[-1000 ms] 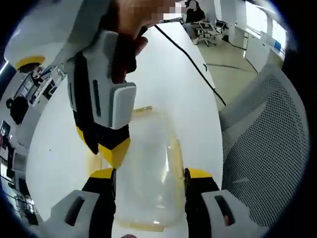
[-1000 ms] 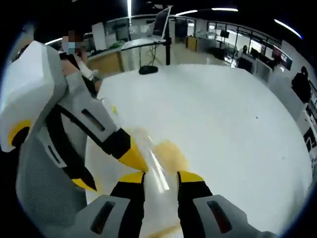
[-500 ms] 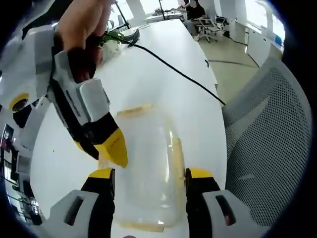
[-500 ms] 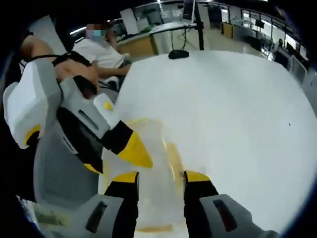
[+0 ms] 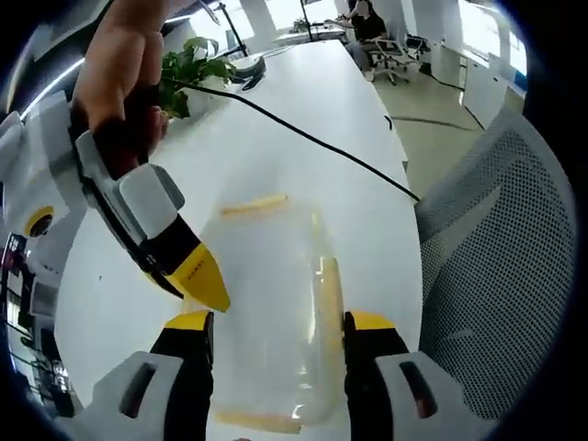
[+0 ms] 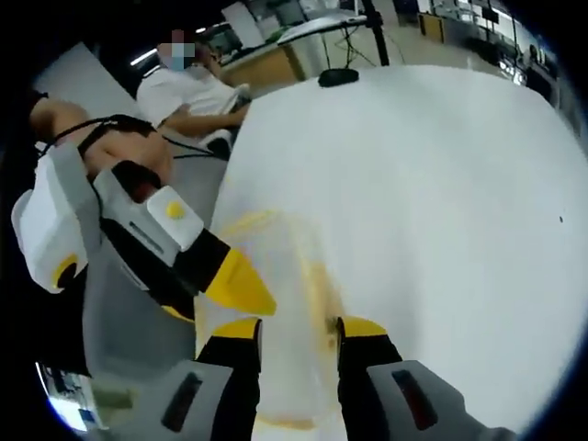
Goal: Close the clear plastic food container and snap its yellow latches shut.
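The clear plastic container [image 5: 276, 303] lies on the white table [image 5: 303, 101] with its lid down. A yellow latch [image 5: 253, 205] shows on its far end, another latch [image 5: 328, 285] on its right side, and one more along the near edge. My left gripper [image 5: 277, 322] is open, its yellow-tipped jaws straddling the container. My right gripper [image 5: 190, 276], held by a hand, points at the container's left side. In the right gripper view the container [image 6: 285, 294] runs between the jaws of my open right gripper [image 6: 296, 329]. My left gripper [image 6: 213, 296] reaches in from the left.
A black cable [image 5: 303, 133] crosses the table beyond the container, with a potted plant [image 5: 188, 69] at the far left. A grey mesh chair [image 5: 496, 276] stands close at the table's right edge. A seated person [image 6: 193, 92] and a monitor base [image 6: 338, 76] are further off.
The right gripper has drawn off the lid toward the container's left side, and its jaws stand slightly wider. Both views have tilted; the container has stayed put.
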`<move>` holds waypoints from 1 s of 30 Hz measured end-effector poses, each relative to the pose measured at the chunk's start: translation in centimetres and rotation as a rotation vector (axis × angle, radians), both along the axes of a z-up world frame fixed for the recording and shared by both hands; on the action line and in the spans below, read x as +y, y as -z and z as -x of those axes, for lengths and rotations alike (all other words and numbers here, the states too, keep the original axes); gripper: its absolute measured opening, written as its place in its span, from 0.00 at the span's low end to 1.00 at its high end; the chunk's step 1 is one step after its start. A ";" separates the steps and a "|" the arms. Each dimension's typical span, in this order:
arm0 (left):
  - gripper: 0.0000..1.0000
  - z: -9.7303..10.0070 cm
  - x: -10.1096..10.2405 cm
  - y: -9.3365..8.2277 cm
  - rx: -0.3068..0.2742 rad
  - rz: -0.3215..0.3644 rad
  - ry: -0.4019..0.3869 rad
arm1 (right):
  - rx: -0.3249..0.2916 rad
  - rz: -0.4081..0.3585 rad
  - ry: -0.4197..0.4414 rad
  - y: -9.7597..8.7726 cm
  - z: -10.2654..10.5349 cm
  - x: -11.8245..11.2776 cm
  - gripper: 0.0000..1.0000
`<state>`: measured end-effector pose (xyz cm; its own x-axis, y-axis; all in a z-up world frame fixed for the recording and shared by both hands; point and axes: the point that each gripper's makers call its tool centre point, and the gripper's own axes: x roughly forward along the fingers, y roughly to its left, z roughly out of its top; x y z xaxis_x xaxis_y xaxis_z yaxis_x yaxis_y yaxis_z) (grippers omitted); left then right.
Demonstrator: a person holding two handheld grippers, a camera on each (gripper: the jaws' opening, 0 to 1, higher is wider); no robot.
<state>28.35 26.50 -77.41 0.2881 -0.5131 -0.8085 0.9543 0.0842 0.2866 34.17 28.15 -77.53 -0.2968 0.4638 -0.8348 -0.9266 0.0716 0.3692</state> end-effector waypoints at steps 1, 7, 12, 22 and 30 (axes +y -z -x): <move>0.57 0.0 0.0 0.0 0.002 0.008 0.005 | 0.011 0.006 0.011 0.0 0.0 -0.1 0.30; 0.56 0.1 0.0 0.0 0.001 0.057 0.038 | 0.040 0.001 0.057 0.0 0.0 -0.5 0.29; 0.55 0.1 -0.2 0.0 0.001 0.056 0.047 | 0.037 0.014 0.064 0.1 0.1 -0.5 0.28; 0.51 0.6 -0.3 0.0 -0.013 0.076 0.046 | 0.059 0.073 0.064 0.3 0.5 -1.0 0.27; 0.49 0.8 -0.4 0.0 0.007 0.076 0.059 | 0.082 0.155 0.079 1.0 1.2 -1.6 0.24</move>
<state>27.53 26.09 -77.42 0.2502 -0.5891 -0.7684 0.9602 0.0491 0.2750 32.96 26.58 -78.52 -0.3346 0.3560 -0.8725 -0.8830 0.2049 0.4223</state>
